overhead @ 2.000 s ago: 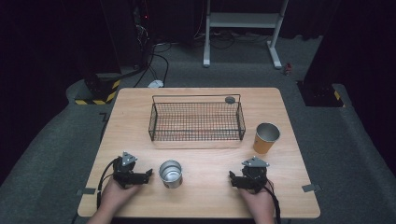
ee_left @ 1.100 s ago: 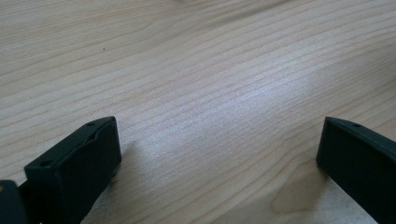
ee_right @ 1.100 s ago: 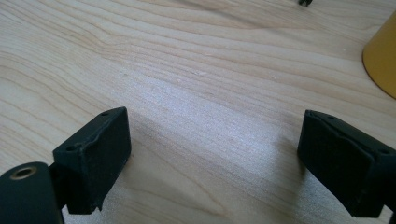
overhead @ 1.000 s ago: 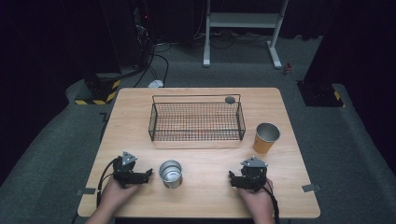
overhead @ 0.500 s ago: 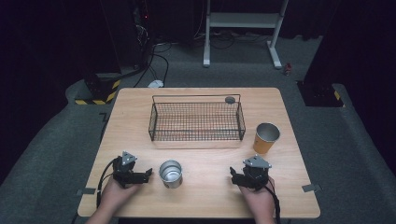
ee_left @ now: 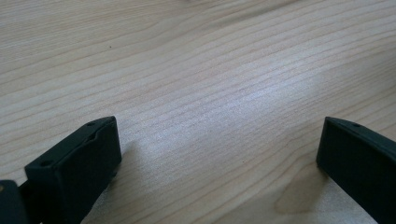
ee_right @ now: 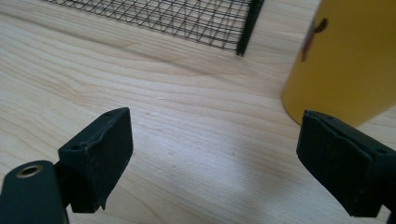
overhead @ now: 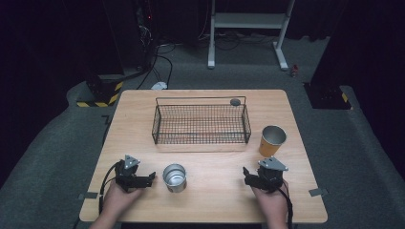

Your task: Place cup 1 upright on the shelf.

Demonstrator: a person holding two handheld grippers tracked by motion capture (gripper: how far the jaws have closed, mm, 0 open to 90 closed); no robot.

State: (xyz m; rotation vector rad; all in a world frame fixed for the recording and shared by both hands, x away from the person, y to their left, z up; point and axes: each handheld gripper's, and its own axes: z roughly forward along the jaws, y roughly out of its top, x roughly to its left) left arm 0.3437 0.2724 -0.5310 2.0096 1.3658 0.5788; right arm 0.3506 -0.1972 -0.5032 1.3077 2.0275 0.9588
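Both grippers are rested low on the wooden table [overhead: 210,200], jaws spread apart and empty, seemingly a ready pose. A yellow cup [ee_right: 348,56] is seen just ahead-right of the right gripper [overhead: 249,177]; a silver cup [overhead: 174,177] stands just beside the left gripper [overhead: 149,180], the wire basket [overhead: 200,123] beyond.

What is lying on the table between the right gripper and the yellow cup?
Nothing: in the right gripper view, bare wooden table separates the right gripper's open jaws from the yellow cup. The high view shows the same bare gap.
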